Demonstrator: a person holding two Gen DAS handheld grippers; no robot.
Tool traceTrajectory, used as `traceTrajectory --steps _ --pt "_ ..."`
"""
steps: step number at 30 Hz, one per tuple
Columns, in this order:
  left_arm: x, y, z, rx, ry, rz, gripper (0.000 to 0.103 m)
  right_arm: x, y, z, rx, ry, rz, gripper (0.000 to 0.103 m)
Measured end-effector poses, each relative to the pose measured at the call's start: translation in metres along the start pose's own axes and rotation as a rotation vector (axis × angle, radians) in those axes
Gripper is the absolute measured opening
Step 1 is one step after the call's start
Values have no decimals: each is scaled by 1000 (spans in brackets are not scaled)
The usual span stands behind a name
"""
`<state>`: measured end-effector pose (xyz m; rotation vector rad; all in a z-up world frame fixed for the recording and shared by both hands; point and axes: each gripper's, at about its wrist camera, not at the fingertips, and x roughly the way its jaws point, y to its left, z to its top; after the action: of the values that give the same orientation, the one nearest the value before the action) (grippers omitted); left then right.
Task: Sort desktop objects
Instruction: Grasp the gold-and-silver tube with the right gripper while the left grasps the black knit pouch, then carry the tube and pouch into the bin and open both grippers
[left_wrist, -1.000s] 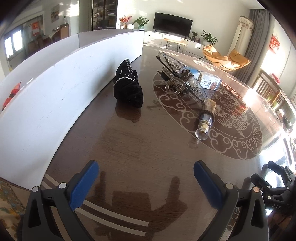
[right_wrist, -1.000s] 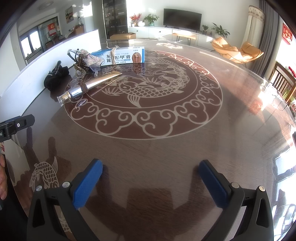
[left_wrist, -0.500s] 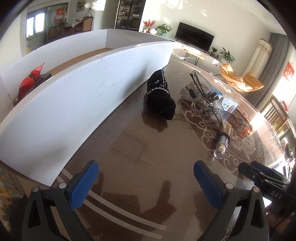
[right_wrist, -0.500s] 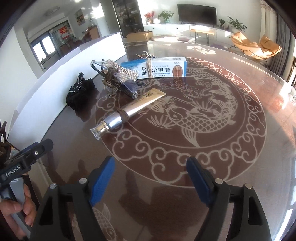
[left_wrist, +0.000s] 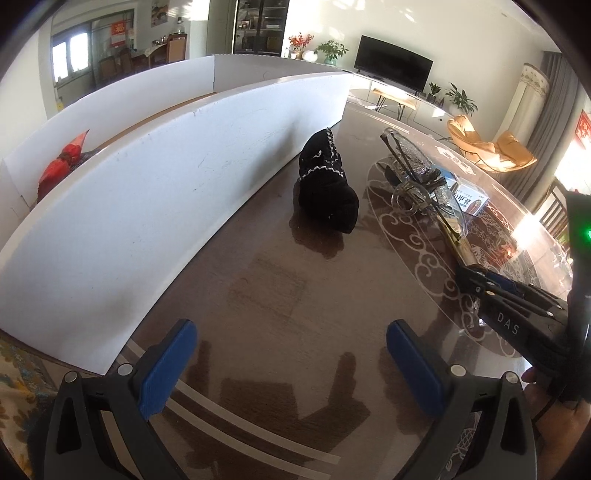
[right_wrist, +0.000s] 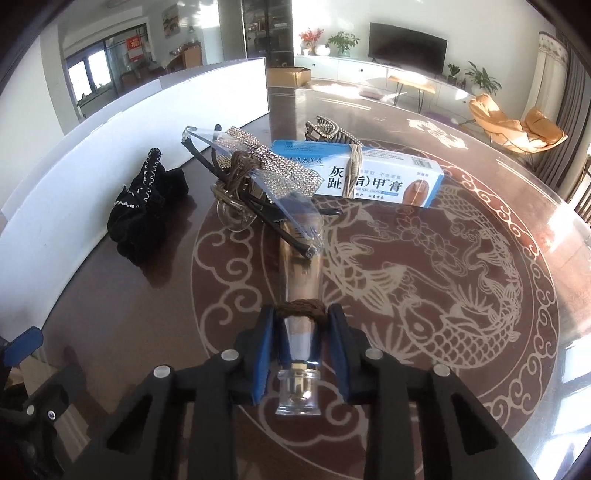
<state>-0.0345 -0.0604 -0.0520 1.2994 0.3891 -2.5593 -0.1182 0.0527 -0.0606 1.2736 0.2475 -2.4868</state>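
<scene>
A gold and silver cream tube with a clear cap and a brown hair tie around it lies on the glass-topped table. My right gripper is closing on the tube, its blue pads pressing the neck from both sides. In the left wrist view the right gripper covers the near end of the tube. My left gripper hovers open over bare table, nothing between its fingers. A black pouch lies beyond it.
A rhinestone clip pile overlaps the tube's far end. A blue and white ointment box lies behind it. A tall white carton wall runs along the left, with a red object inside.
The right gripper moved in over the tube and closed from wide open onto its neck. The left gripper stayed open and rolled slightly, barely shifting.
</scene>
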Motion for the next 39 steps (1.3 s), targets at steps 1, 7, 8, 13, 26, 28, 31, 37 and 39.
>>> traceTrajectory --steps 1,7,8,13,26,28,31,37,39 --pt "4 -2 4 7 2 8 103 -4 -4 -6 -11 -6 -18 30" --pt "46 -31 55 79 11 113 103 -32 -36 -44 15 -44 -12 30" --pt "54 -35 65 75 27 121 103 -36 -39 -49 17 -57 -11 30" --pt "91 -54 99 76 106 124 103 -40 -42 -52 31 -57 -10 30" --pt "57 -63 62 274 11 -8 29 -37 -45 -50 28 -57 -12 30" --pt "43 -57 43 283 4 -27 29 -37 -45 -50 27 -57 -13 30" --pt "22 -52 17 310 7 -53 29 -38 -44 -50 24 -58 -27 30" --pt "4 -45 -1 311 27 -118 29 -51 -45 -69 36 -57 -48 30" --pt "3 -42 -1 289 29 -130 29 -60 -50 -80 62 -57 -57 30"
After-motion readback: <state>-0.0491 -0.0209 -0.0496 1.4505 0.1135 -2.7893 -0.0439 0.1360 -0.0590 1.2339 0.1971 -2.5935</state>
